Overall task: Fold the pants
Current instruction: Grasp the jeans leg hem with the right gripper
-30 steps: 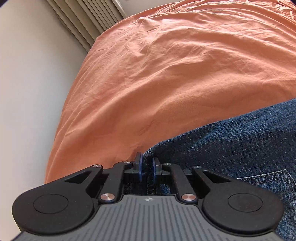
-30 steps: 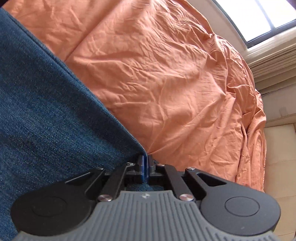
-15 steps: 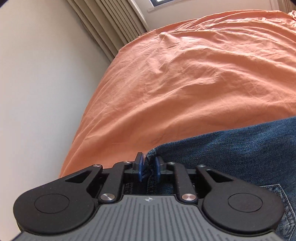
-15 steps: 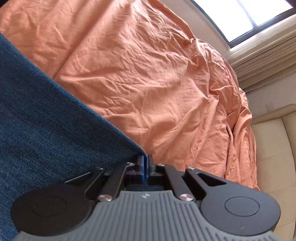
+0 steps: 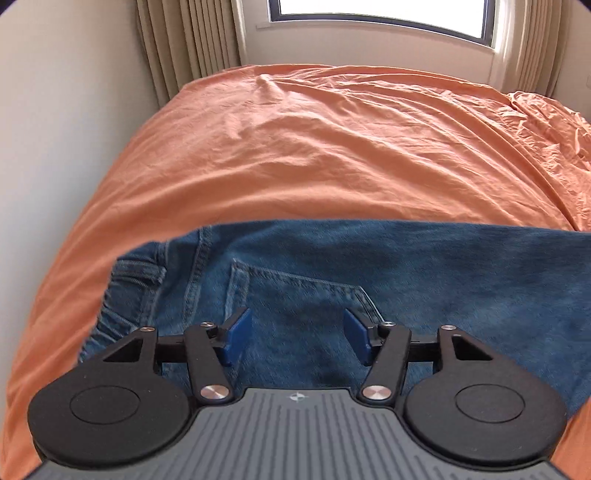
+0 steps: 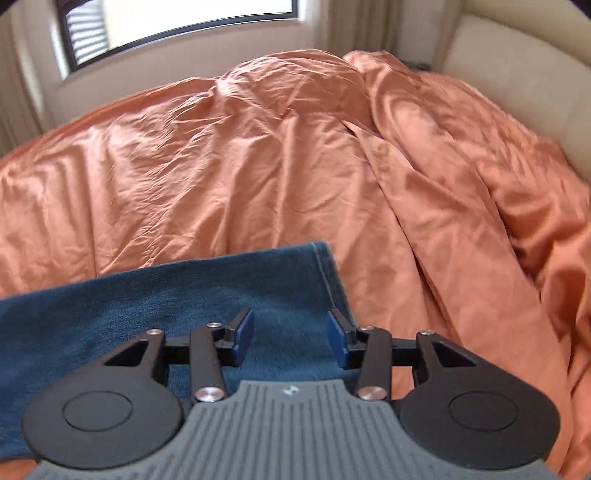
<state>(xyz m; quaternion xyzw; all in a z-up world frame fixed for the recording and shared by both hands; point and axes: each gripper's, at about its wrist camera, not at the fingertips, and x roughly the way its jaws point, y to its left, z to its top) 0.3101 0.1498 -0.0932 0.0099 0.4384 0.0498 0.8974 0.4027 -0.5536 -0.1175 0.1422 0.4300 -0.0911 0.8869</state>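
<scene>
1. The pants [image 5: 369, 280], blue denim, lie flat across the near part of the bed, a long band running side to side. They look folded lengthwise already, one leg on the other, with a back pocket [image 5: 295, 295] facing up. The crosswise folds, I'd judge, are still to come.
2. At one end sits the gathered waistband [image 5: 129, 291], puckered and a little rumpled. At the other end the leg hem [image 6: 328, 273] lies square and tidy, its stitching plain to see.
3. The left gripper [image 5: 295, 338] hangs above the pocket area. Its jaws have just been opening and now stand wide, the denim lying beneath them and gripped by neither pad.
4. The right gripper [image 6: 290, 341] hovers near the hem end. Its jaws have just been opening too, and nothing is pinched between them.
5. Around the pants spreads the orange bedsheet [image 5: 332, 155], creased, bunched up on the far right.
6. Beyond are a window [image 5: 380, 14] and curtains [image 5: 184, 40].
</scene>
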